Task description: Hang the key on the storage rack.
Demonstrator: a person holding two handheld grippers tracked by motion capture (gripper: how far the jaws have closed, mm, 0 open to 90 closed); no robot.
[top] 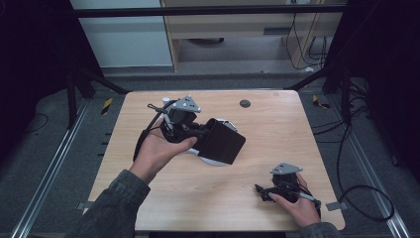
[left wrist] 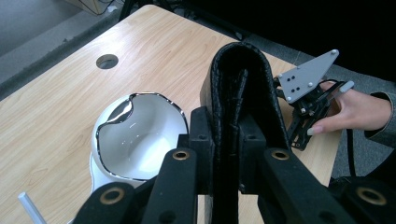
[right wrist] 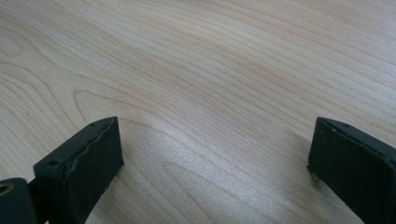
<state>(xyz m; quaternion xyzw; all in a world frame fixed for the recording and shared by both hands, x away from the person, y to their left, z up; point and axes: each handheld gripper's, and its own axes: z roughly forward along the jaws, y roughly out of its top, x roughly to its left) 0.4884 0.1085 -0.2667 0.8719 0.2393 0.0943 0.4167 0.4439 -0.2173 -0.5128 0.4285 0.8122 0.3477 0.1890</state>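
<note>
High view: set above the near edge, aimed forward and down over the whole table (top: 277, 124). Left gripper view: close, faced across the table (left wrist: 56, 107) toward the right gripper (left wrist: 303, 135). Right gripper view: pressed near bare tabletop (right wrist: 210, 70), shared by all views.

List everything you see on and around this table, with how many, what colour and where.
black pouch: one, black with stitched edges, clamped in the left claw, lifted over the middle of the table
white bowl: one, white with a dark wavy rim, on the table beneath the pouch
white stick: one, white, by the bowl; what it is I cannot tell
table: one, light wood, with a round dark hole near its far edge
cabinet: one, light wood, on the floor behind the table
cables: several, black, on the floor at right
left claw: one, black, shut on the pouch
right claw: one, black, jaws wide apart, low over bare table near the right corner
hands: two, each holding a claw
</note>
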